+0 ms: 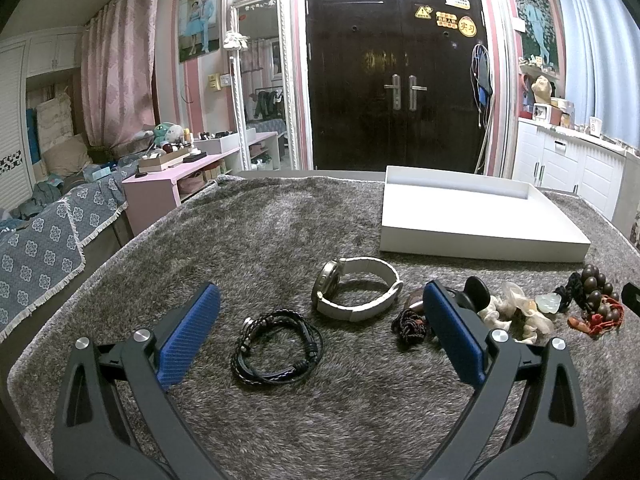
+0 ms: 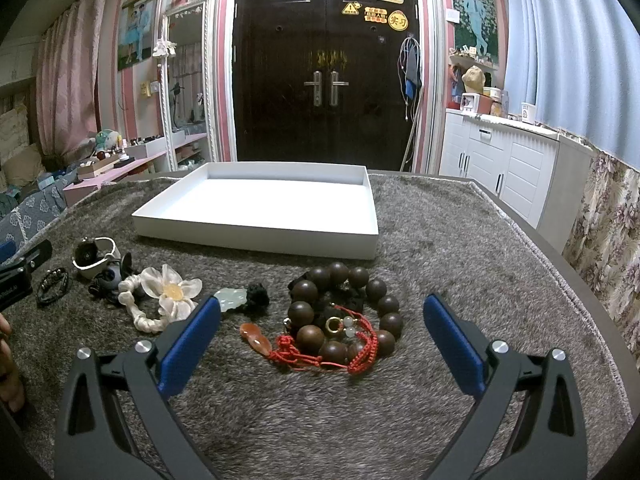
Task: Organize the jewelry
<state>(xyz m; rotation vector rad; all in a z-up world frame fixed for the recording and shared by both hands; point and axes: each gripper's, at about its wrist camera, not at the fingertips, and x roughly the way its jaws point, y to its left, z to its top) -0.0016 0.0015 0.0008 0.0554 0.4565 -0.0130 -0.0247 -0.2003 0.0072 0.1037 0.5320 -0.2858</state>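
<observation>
Jewelry lies in a row on a grey fuzzy cloth (image 1: 248,232). My left gripper (image 1: 320,300) is open and empty, with a black braided bracelet (image 1: 278,346) and a white-strapped watch (image 1: 356,290) between its fingers. My right gripper (image 2: 320,312) is open and empty, over a brown wooden bead bracelet (image 2: 344,308), a red cord bracelet (image 2: 320,354) and an orange pendant (image 2: 256,338). A jade pendant (image 2: 230,298), a white flower scrunchie (image 2: 168,296) and the watch (image 2: 94,256) lie to its left. An empty white tray (image 2: 260,236) stands behind; it also shows in the left wrist view (image 1: 480,246).
A dark red-black cord piece (image 1: 410,326) and a small dark item (image 1: 476,292) lie by my left gripper's right finger. The table edge runs close on the right (image 2: 540,240). A sofa (image 1: 40,248) and a pink shelf (image 1: 168,184) stand to the left.
</observation>
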